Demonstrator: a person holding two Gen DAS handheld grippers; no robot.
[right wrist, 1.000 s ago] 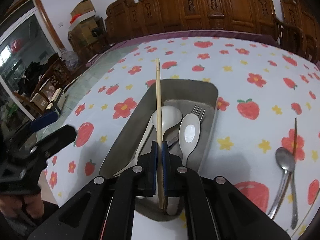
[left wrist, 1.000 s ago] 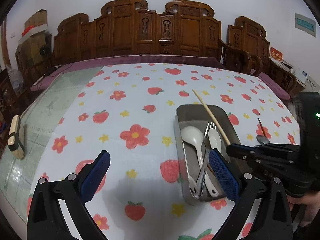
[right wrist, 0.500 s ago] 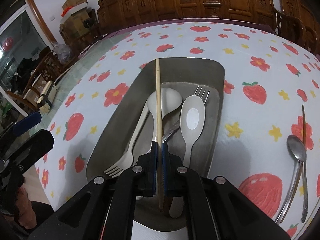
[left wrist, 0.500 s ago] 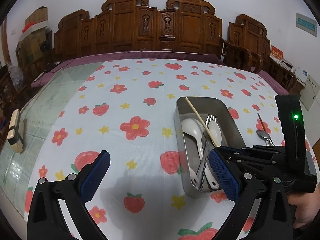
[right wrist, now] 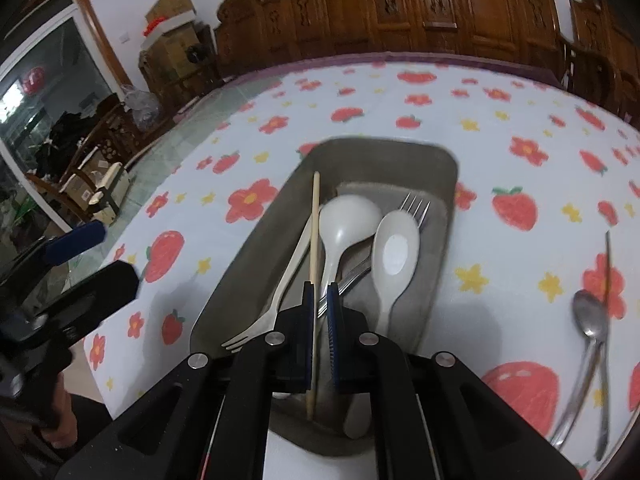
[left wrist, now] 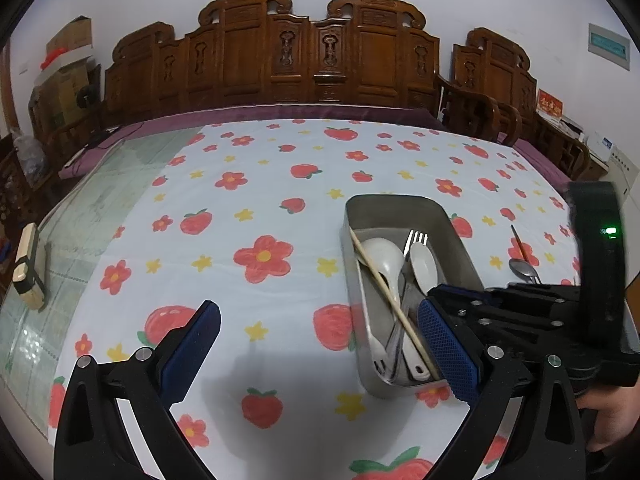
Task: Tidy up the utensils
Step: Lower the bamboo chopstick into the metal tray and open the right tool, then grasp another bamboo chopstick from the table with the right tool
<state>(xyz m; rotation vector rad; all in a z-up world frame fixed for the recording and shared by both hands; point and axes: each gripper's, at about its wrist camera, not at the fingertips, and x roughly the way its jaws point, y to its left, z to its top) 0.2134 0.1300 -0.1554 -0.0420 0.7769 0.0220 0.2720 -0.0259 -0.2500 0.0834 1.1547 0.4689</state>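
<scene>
Right wrist view shows your right gripper (right wrist: 320, 300), jaws barely parted around the light, stiff, slippery chopstick (right wrist: 315, 240) over the metal tray (right wrist: 440, 168); grip mid-shaft, while your left gripper (left wrist: 320, 344) gapes wide.

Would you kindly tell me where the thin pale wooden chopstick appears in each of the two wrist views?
Left wrist view: the thin pale wooden chopstick runs diagonally across the tray, right of centre.
Right wrist view: it stands near-vertical at centre, between the pads of the right gripper.
Shared landmark: the rectangular grey metal tray holding it.
</scene>
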